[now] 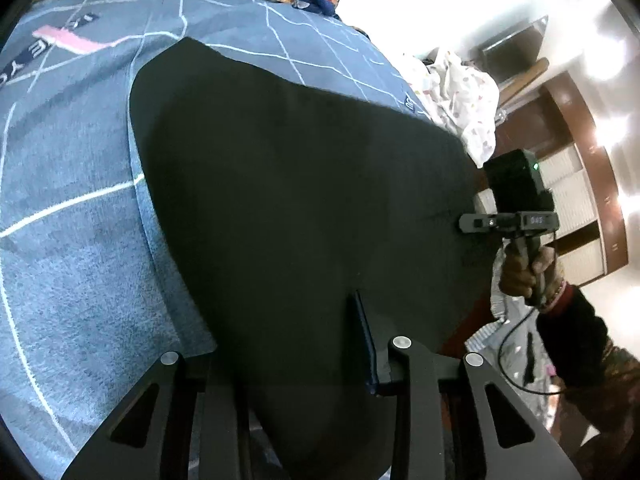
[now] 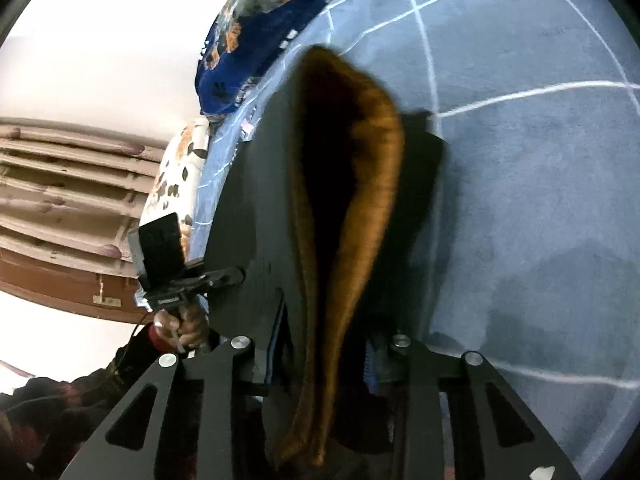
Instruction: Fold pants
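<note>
Pants [image 1: 304, 208], dark with a brown fleecy lining that shows in the right wrist view, are held up off the blue bedspread [image 1: 68, 216] between the two tools, and the cloth runs straight ahead from both sets of jaws and down onto the bed. Their long axis lies forward, away from the jaws; the stretch across, from one tool to the other, is the short side. Neither hand is nearer: each grips a corner of the same near edge. The left gripper [image 1: 374, 364] has its jaws closed down on that edge, fabric bunched right between the fingers. The right gripper [image 2: 320, 364] looks clamped as well, with the lined edge passing between its fingers, though the cloth covers the fingertips, so how tight the pinch is I can only judge. Folding would likely mean carrying this held edge forward over the part lying on the bed.
</note>
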Tool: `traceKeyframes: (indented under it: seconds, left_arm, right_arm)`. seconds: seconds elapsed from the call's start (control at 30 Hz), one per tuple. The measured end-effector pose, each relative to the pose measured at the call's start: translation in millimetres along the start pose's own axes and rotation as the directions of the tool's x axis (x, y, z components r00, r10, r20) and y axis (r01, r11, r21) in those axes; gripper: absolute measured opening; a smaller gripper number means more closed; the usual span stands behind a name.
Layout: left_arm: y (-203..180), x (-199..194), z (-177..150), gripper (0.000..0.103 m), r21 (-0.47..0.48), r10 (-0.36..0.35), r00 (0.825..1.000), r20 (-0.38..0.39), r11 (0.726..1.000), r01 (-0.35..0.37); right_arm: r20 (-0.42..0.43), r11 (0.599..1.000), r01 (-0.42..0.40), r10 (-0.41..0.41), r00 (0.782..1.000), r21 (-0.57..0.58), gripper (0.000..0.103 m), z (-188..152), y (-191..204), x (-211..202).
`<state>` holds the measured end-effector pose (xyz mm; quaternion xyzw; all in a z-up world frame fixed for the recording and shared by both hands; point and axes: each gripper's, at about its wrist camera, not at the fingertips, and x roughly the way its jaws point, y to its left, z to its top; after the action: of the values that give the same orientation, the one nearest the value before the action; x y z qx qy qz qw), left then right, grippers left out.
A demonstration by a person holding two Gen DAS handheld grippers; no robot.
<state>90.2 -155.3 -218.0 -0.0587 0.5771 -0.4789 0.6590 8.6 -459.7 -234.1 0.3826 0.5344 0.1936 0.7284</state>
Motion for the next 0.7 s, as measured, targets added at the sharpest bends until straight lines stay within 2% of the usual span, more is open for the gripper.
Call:
traceKeyframes:
  seconds: [0.1, 0.27, 0.33, 0.37, 0.43, 0.53, 0.6, 0.7]
  left_arm:
    - [1.3, 1.2, 1.8, 0.032, -0.011, -0.008, 1.000, -0.008, 1.000, 0.008]
    - [4.6, 0.8, 2.2, 0.033, -0.037, -0.026, 1.000, -0.013, 0.999, 0.025]
    - [3.7, 0.3, 1.6, 0.033, -0.034, -0.021, 1.000, -0.016, 0.999, 0.021]
    - [2.4, -0.1, 1.9, 0.033, -0.032, -0.020, 1.000, -0.018, 0.999, 0.019]
    - [1.6, -0.1, 1.9, 0.033, -0.029, -0.024, 1.000, -0.019, 0.999, 0.023]
    - [3.8, 0.9, 3.2, 0.033, -0.037, -0.038, 0.999, -0.018, 0.999, 0.037]
    - [4.9, -0.9, 2.6, 0.033, -0.036, -0.038, 0.999, -0.016, 0.999, 0.038]
    - [1.9, -1.4, 1.9, 0.033, -0.026, -0.031, 0.999, -0.012, 0.999, 0.031]
  right_arm:
    - [-0.030, 0.999, 0.041, -0.040, 0.999, 0.015, 0.046, 0.5, -11.7, -2.9]
    - [-0.009, 0.999, -0.006, 0.007, 1.000, 0.049, 0.046, 6.6, -30.1, -11.6]
    - [-0.025, 0.997, -0.047, 0.049, 0.998, 0.057, 0.060, 6.1, -31.7, -8.8]
    - [-0.055, 0.995, -0.081, 0.085, 0.995, 0.057, 0.062, 6.2, -29.4, -3.5]
    - [-0.101, 0.996, -0.090, 0.091, 0.991, 0.018, 0.069, 4.9, -18.7, 5.1]
    - [-0.083, 0.987, -0.160, 0.161, 0.984, 0.016, 0.069, 10.9, -9.6, 13.9]
    - [-0.063, 0.985, -0.170, 0.170, 0.983, 0.001, 0.066, 12.2, -5.9, 20.1]
    - [-0.057, 0.995, -0.099, 0.098, 0.994, -0.020, 0.045, 8.5, -6.2, 24.6]
